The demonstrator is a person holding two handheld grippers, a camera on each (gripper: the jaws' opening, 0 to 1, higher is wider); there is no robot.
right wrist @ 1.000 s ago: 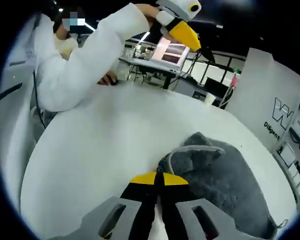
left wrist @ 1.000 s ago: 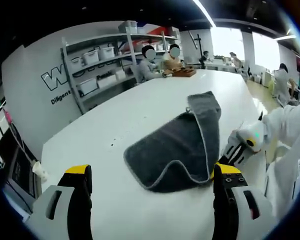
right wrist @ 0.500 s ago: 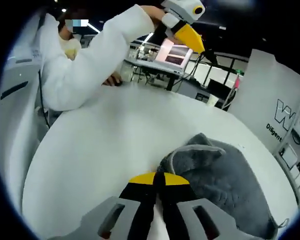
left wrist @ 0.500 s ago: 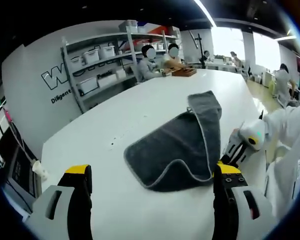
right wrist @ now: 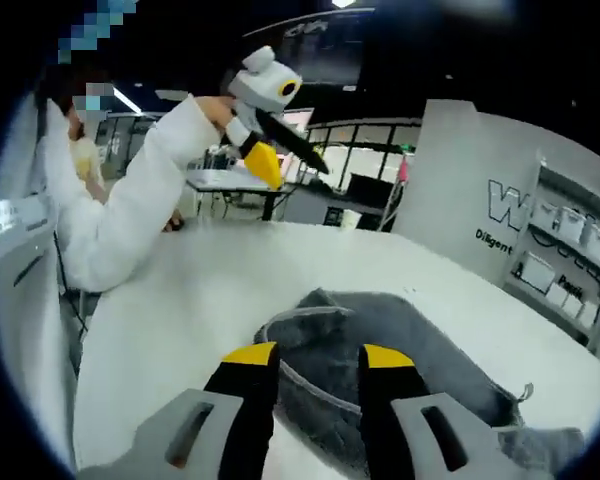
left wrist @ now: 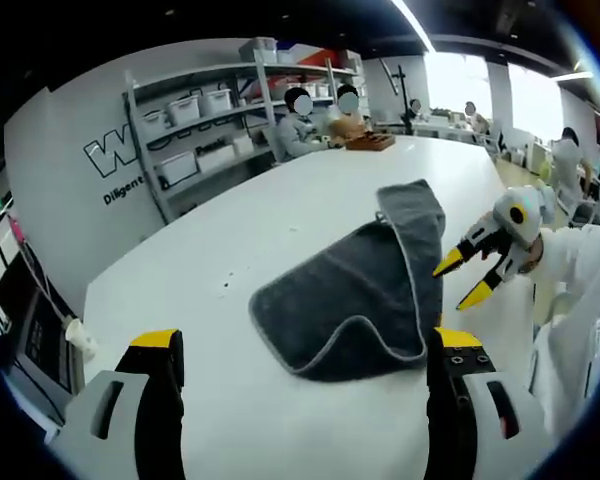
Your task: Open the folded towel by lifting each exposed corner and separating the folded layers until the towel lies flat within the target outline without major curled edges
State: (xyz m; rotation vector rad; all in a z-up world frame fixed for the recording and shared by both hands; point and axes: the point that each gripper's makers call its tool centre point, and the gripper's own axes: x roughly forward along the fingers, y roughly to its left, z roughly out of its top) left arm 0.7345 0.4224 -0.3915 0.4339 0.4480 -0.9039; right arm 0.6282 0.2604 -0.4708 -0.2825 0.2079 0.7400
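A grey towel [left wrist: 350, 300] with a pale hem lies folded on the white table [left wrist: 210, 240], one layer turned over along its right side. In the left gripper view my left gripper [left wrist: 305, 345] hangs wide open above the table, short of the towel's near edge. My right gripper [left wrist: 462, 280] comes in from the right, open, lifted just off the towel's right edge. In the right gripper view my right gripper [right wrist: 318, 355] stands open over the towel [right wrist: 410, 340], holding nothing. The left gripper [right wrist: 270, 150] is up at the left, held by a hand in a white sleeve.
Shelves with white bins [left wrist: 195, 115] line the back wall. Two people sit at the table's far end [left wrist: 320, 110] by a wooden object [left wrist: 368, 143]. A small cup [left wrist: 77, 342] stands off the table's left edge. The table [right wrist: 180, 290] stretches bare to the left.
My right gripper was shut on the towel's near edge; it has opened, let the towel go and lifted away. The towel edge now lies down. The left gripper has stayed put.
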